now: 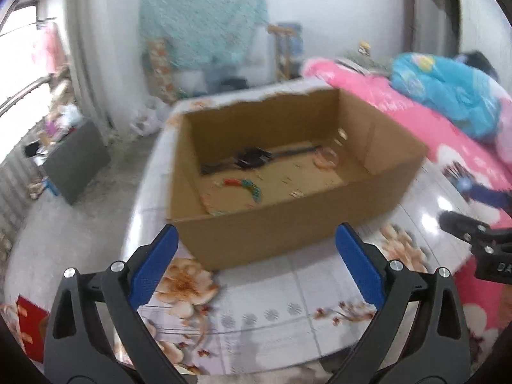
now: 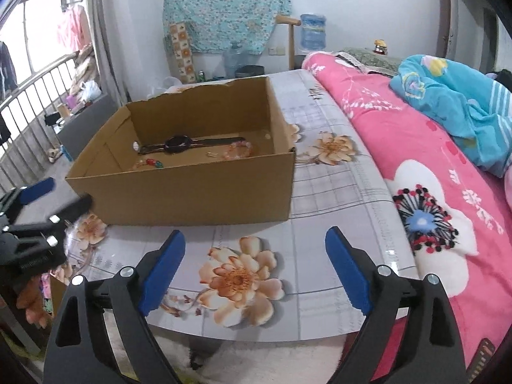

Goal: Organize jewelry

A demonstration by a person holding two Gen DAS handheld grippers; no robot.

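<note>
An open cardboard box [image 1: 275, 224] [image 2: 192, 192] stands on the flowered table [image 1: 272, 294] [image 2: 320, 192]. Inside lie a black watch [image 1: 252, 157] [image 2: 179, 143], a multicoloured bead bracelet [image 1: 248, 186] [image 2: 151, 162] and a pale pink bead bracelet [image 1: 326, 160] [image 2: 238, 152]. My left gripper [image 1: 256, 249] hangs open just in front of the box's near wall, nothing between its blue pads. My right gripper [image 2: 256, 254] is open over the table short of the box, empty too. Each gripper shows at the edge of the other's view: the right gripper [image 1: 473, 236], the left gripper [image 2: 48, 201].
A bed with a pink flowered quilt [image 2: 432, 176] and a blue blanket [image 2: 454, 102] runs along the table's right side. Left of the table the floor drops away, with a dark cabinet [image 1: 76, 160] and railings [image 2: 38, 96]. A red card [image 1: 30, 329] lies at the left table edge.
</note>
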